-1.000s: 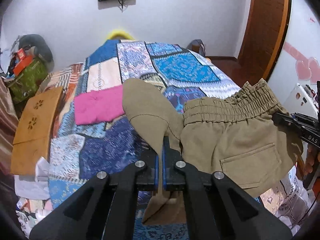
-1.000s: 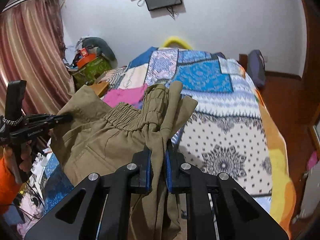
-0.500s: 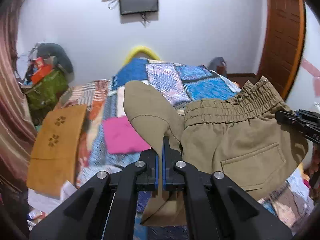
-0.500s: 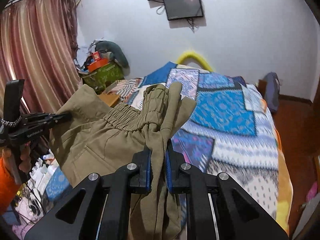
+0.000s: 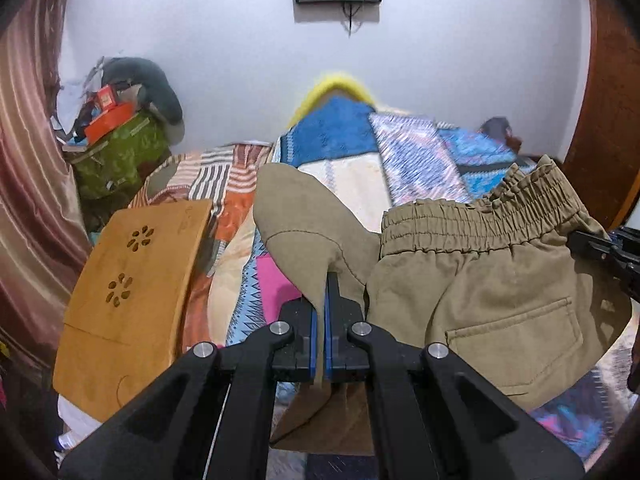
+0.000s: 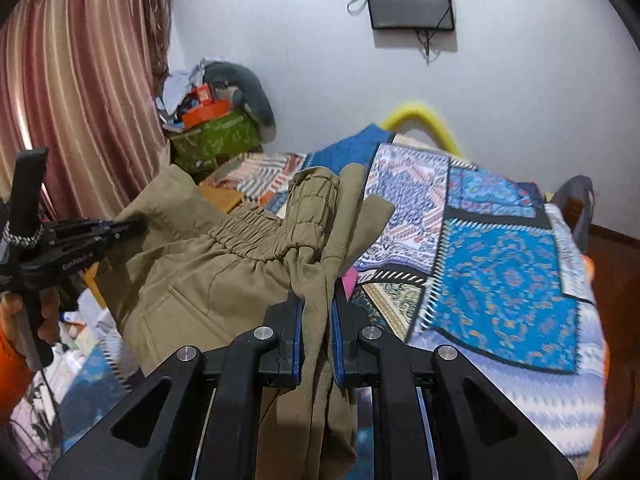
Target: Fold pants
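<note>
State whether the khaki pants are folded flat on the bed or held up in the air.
Held up, not folded flat. The left gripper and right gripper each clamp the pants, which hang between them above the bed.

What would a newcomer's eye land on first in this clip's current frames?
The khaki pants dominate, held up above the bed between the two grippers: the left gripper is shut on a thin flap, the right gripper on a bunched fold by the waistband. Behind them the bright patchwork bedspread fills the bed, with a wooden board lying at its left edge and a dark screen on the wall above.
</note>
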`<state>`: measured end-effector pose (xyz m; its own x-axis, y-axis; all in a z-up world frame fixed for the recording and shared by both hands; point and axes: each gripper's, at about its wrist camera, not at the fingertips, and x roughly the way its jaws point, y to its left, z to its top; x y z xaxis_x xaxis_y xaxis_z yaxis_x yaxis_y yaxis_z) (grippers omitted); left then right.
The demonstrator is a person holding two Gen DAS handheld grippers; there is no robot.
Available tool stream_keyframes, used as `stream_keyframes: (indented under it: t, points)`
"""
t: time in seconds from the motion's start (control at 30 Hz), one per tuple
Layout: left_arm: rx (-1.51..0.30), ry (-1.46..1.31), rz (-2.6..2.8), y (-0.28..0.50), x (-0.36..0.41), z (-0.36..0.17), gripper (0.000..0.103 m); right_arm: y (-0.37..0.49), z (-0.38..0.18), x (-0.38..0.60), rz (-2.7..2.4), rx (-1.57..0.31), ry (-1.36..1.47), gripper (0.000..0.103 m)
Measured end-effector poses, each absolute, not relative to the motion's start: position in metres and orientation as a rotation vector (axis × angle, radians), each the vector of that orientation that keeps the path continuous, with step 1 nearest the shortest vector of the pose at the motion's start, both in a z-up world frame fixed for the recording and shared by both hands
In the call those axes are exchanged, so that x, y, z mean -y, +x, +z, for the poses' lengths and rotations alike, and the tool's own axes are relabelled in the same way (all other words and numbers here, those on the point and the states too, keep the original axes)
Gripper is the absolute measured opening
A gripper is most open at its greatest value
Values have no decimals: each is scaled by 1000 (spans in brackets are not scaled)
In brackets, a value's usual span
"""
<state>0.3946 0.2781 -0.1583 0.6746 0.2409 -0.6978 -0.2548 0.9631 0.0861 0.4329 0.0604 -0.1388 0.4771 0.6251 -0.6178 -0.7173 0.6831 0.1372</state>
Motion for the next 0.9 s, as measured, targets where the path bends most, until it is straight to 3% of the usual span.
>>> stream_keyframes:
  t: [0.33,0.5,0.63,0.73,0.9]
  points:
    - [-968,31,344,454,-317,-268,2,478,-215,-105,786,-832,-282,11]
    - [-1044,-28,345,451,-334,-300,10,488,-224,-92,779,-893,-258,14]
    - [-1054,1,361,436,-328,-298,12,482,-224,-87,747,-925,-303,25]
    - [-1085,51,391,426,-326,-292,12,479,-219,-80,698,-929,-332,44]
    - [-1053,29,369,392,-316,-252,12,454,-188,-60,694,-888,-317,46]
